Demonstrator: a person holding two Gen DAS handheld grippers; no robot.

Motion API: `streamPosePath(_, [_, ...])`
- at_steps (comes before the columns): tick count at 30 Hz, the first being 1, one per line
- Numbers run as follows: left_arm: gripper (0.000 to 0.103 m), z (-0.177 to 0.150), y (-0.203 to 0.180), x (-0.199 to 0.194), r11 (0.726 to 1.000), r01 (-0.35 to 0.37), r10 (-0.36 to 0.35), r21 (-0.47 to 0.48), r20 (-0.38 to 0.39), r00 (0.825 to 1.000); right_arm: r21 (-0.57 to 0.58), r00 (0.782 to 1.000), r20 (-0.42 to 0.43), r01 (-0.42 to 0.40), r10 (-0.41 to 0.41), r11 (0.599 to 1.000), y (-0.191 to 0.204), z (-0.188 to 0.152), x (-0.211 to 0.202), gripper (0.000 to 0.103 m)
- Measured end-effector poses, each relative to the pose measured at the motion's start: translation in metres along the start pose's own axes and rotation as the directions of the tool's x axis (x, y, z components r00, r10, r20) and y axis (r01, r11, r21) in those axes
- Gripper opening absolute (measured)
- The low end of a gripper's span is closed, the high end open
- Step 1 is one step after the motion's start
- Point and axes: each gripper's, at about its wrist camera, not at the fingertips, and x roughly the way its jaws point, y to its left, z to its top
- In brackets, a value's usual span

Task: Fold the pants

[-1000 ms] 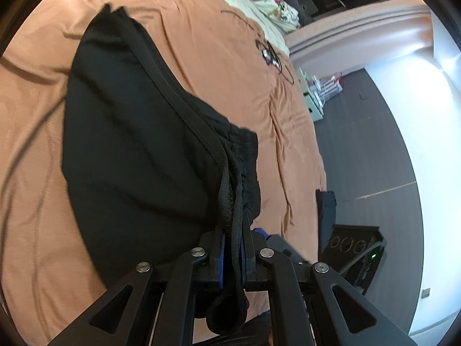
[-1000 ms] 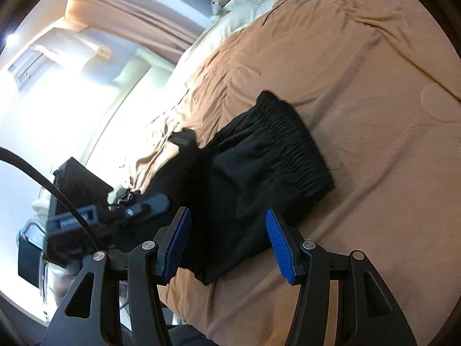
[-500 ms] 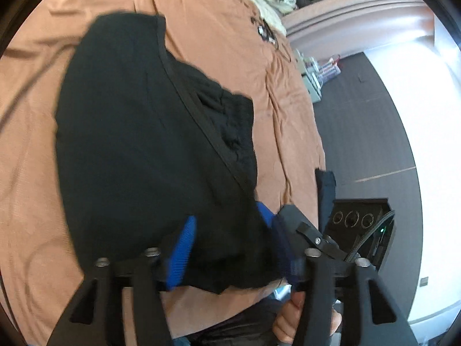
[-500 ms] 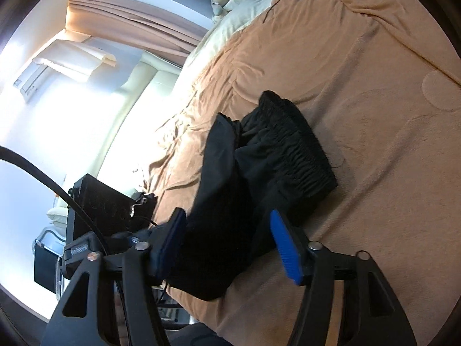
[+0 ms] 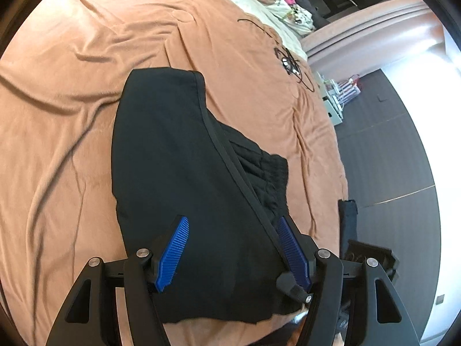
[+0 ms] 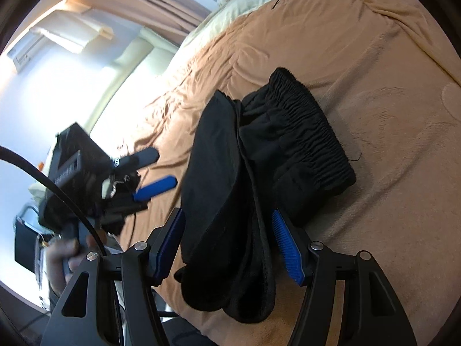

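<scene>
The black pants (image 5: 184,173) lie folded on the tan blanket (image 5: 72,115) of the bed, close to its near edge. My left gripper (image 5: 233,250) hangs over their near end, its jaws opening, both blue pads clear of the cloth below them. My right gripper (image 6: 227,245) straddles the thick folded end, its jaws closing; fabric sits between the pads, but I can't tell whether they press on it yet.

My left view shows the top layer as 1 broad smooth panel with a seam running diagonally, the gathered waistband (image 5: 268,170) peeking out on the right. My right view alone shows that waistband fully, far and to the right, and the stacked layers at the near end. It also shows my left gripper from the side, off the pants to the left, over bare blanket, with a hand (image 6: 62,256) on its handle.

Blanket is open to the left and far side. On the right in the left view the bed edge drops to dark floor (image 5: 389,158).
</scene>
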Motion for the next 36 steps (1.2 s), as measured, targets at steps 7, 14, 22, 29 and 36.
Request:
streamPosePath(7, [0.066,0.024,-0.012,0.027,0.994,-0.096,0.096,0.054,-0.008,0.995,-0.086,1.0,-0.013,0.007,-0.008,0.996,0.021,-0.004,-0.003,0.006])
streamPosePath(14, [0.066,0.038,-0.022,0.063,0.971,-0.214,0.218,0.109,-0.024,0.976,-0.115,1.0,-0.014,-0.005,0.003,0.993,0.031,-0.007,-0.007,0.005])
streamPosePath(22, [0.067,0.041,-0.023,0.104,0.931,-0.325,0.342,0.167,-0.087,0.936,-0.104,0.999,-0.036,-0.005,0.002,0.995,0.027,-0.007,-0.001,0.005])
streamPosePath(29, [0.069,0.047,-0.033,0.123,0.879,-0.425,0.454,0.217,-0.108,0.884,-0.106,0.999,-0.033,0.005,-0.009,0.994,0.032,-0.007,0.001,0.005])
streamPosePath(36, [0.031,0.049,-0.037,0.126,0.83,-0.496,0.531,0.254,-0.09,0.843,-0.098,0.999,-0.029,0.017,-0.02,0.995,0.031,-0.007,-0.003,0.005])
